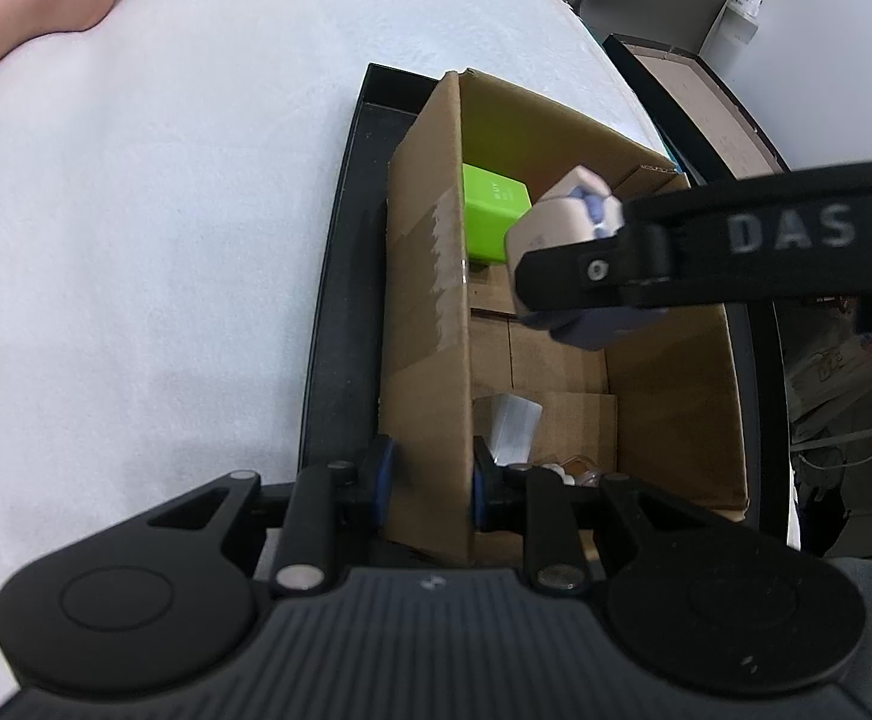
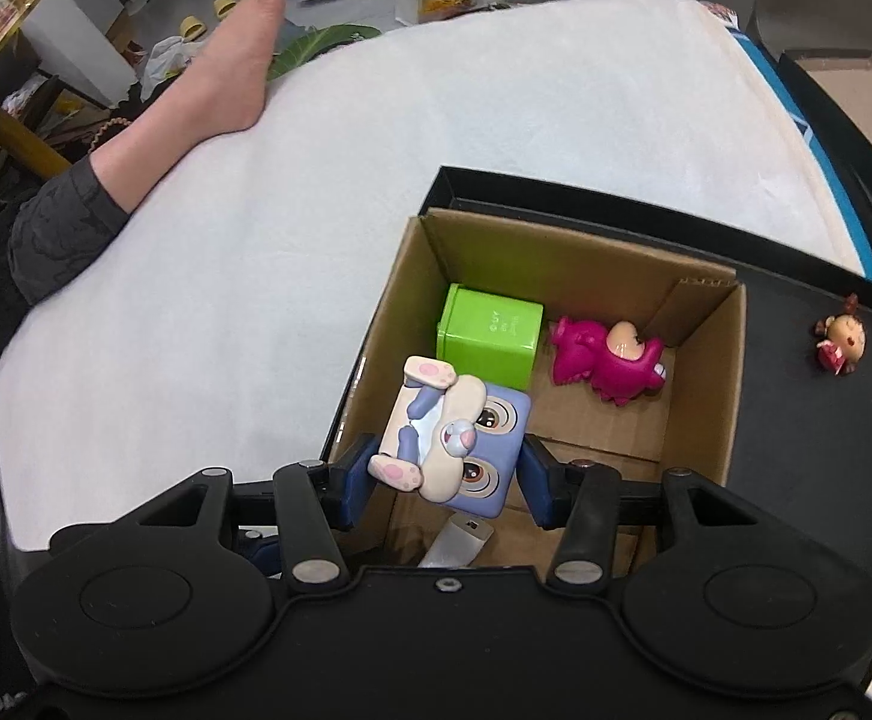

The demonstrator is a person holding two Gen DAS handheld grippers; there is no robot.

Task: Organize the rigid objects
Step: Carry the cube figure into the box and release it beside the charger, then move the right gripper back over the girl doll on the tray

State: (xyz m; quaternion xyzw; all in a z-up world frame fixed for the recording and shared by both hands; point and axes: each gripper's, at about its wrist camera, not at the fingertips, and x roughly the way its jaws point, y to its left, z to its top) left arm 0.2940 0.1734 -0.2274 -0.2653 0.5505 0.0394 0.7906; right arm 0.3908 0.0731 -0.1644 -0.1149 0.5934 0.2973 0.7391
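Note:
My right gripper (image 2: 445,474) is shut on a blue-and-cream cube bunny toy (image 2: 454,441) and holds it over the open cardboard box (image 2: 703,372). Inside the box lie a green box (image 2: 490,333), a pink toy figure (image 2: 610,363) and a clear plastic piece (image 2: 457,540). My left gripper (image 1: 430,480) is shut on the box's near left wall (image 1: 427,324). In the left wrist view the right gripper (image 1: 574,276) holds the bunny toy (image 1: 562,222) above the box, beside the green box (image 1: 493,219).
The cardboard box stands on a black tray (image 2: 796,420) on a white bed (image 2: 316,180). A small doll figure (image 2: 841,339) lies on the tray to the right. A person's bare leg (image 2: 208,90) rests on the bed's far left. Clutter lies on the floor beyond.

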